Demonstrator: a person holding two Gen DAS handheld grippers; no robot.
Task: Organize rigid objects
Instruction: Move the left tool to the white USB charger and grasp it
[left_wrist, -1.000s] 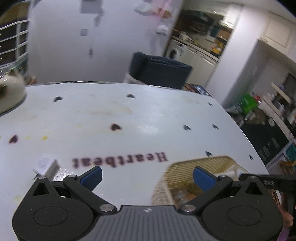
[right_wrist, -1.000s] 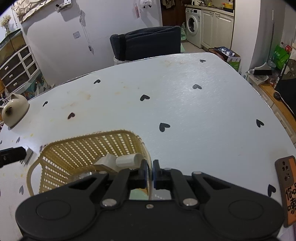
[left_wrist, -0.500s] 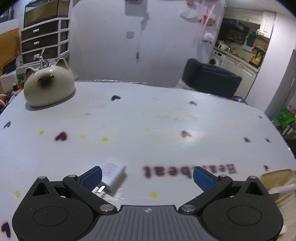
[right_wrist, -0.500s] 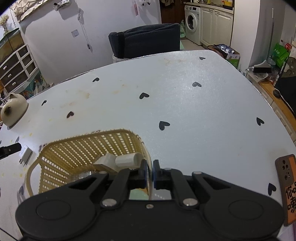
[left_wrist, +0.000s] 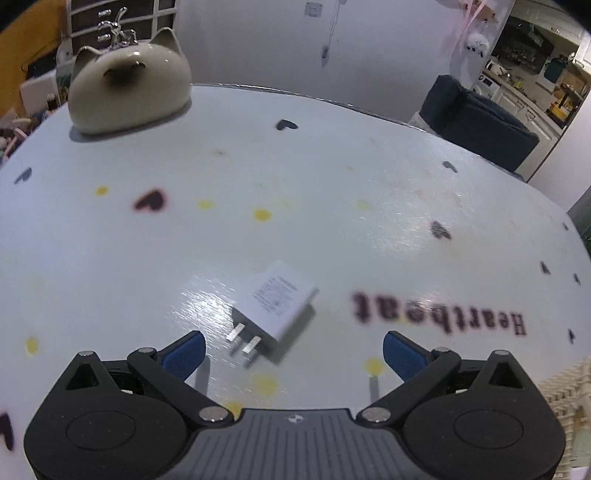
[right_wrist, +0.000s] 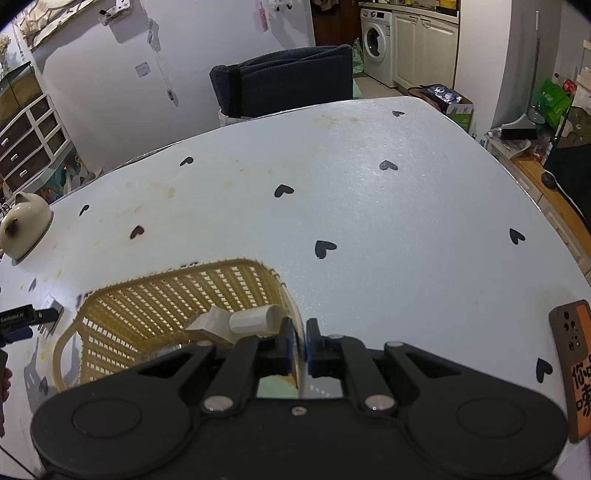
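A white plug charger (left_wrist: 275, 307) lies flat on the white table, its two metal prongs pointing toward me. My left gripper (left_wrist: 293, 350) is open, its blue pads on either side of the charger and a little short of it. The charger also shows in the right wrist view (right_wrist: 51, 310), partly hidden by the left gripper's tip. My right gripper (right_wrist: 297, 343) is shut on the right rim of the yellow woven basket (right_wrist: 110, 306). Inside the basket lies a white pipe-shaped part (right_wrist: 236, 321).
A cream cat-shaped ceramic pot (left_wrist: 129, 88) stands at the table's far left. An orange-brown phone (right_wrist: 570, 369) lies at the right edge. A dark chair (right_wrist: 280, 85) stands behind the table. The basket's corner (left_wrist: 565, 391) shows at the left view's right edge.
My left gripper has swung left, away from the basket, and come to face the charger, now between its open fingers. The right gripper has stayed shut on the basket rim.
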